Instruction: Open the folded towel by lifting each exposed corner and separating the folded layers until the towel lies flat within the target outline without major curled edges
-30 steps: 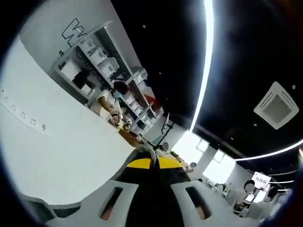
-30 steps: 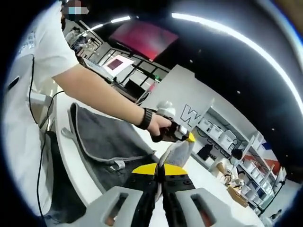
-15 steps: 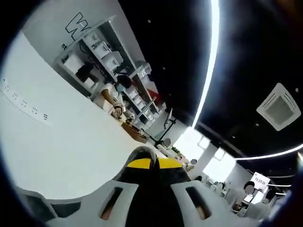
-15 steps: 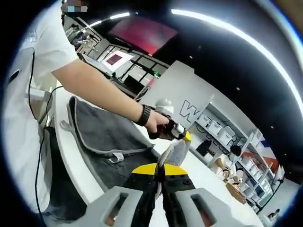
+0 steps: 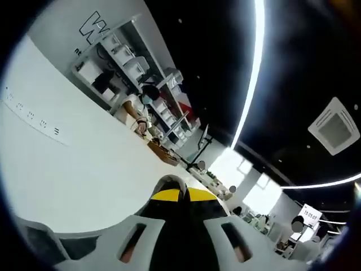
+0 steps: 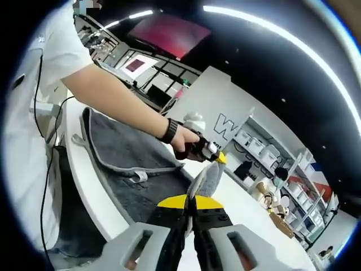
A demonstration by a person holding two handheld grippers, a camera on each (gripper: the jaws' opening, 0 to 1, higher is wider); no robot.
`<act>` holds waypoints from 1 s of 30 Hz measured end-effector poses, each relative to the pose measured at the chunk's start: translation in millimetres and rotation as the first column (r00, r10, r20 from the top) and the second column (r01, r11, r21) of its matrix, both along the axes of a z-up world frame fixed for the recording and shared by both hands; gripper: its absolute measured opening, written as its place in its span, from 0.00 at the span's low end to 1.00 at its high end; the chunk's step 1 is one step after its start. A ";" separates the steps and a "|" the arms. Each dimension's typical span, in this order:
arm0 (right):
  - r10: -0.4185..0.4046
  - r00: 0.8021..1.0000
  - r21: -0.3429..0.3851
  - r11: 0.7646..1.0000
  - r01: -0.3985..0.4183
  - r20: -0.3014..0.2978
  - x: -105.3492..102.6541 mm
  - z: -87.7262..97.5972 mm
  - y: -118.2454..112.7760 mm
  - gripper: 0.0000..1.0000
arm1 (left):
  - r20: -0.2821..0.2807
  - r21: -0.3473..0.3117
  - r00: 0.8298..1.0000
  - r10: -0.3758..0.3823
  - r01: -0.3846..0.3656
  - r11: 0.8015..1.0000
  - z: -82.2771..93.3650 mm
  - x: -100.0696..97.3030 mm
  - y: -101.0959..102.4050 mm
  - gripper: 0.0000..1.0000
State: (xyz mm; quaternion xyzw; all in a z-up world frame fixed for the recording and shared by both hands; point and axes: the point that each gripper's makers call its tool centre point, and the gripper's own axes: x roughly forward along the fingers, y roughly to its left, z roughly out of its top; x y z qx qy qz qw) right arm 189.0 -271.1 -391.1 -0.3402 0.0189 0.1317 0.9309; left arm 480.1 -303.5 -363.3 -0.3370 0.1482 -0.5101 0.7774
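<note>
Towel [image 6: 141, 169] edge higher in tongs [image 6: 190, 203]

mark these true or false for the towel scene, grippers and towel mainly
1. The right gripper has its jaws closed on an edge of the grey towel. True.
2. The towel lies fully flat on the white table. False: one part is lifted off the table between the two grippers.
3. The left gripper, held in the person's hand, also grips the raised towel edge. True.
4. The towel is bright red. False: it is dark grey with a lighter border.
5. The left gripper view looks straight down at the towel. False: it looks over the white table toward shelves and ceiling lights.
</note>
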 end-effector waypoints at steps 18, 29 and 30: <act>-0.070 0.996 -0.022 0.997 0.069 -0.047 1.0 -20.6 -23.8 0.00 | -0.030 0.033 0.999 -0.017 0.018 0.999 -21.3 19.1 -19.8 0.01; -0.075 0.994 0.014 0.997 0.076 -0.078 2.0 -31.0 -32.9 0.00 | -0.067 0.026 0.997 -0.028 0.029 0.999 -32.7 20.0 -29.6 0.01; -0.076 0.994 0.016 0.997 0.077 -0.077 2.0 -31.0 -33.9 0.00 | -0.068 0.025 0.997 -0.028 0.030 0.999 -33.2 18.1 -30.1 0.01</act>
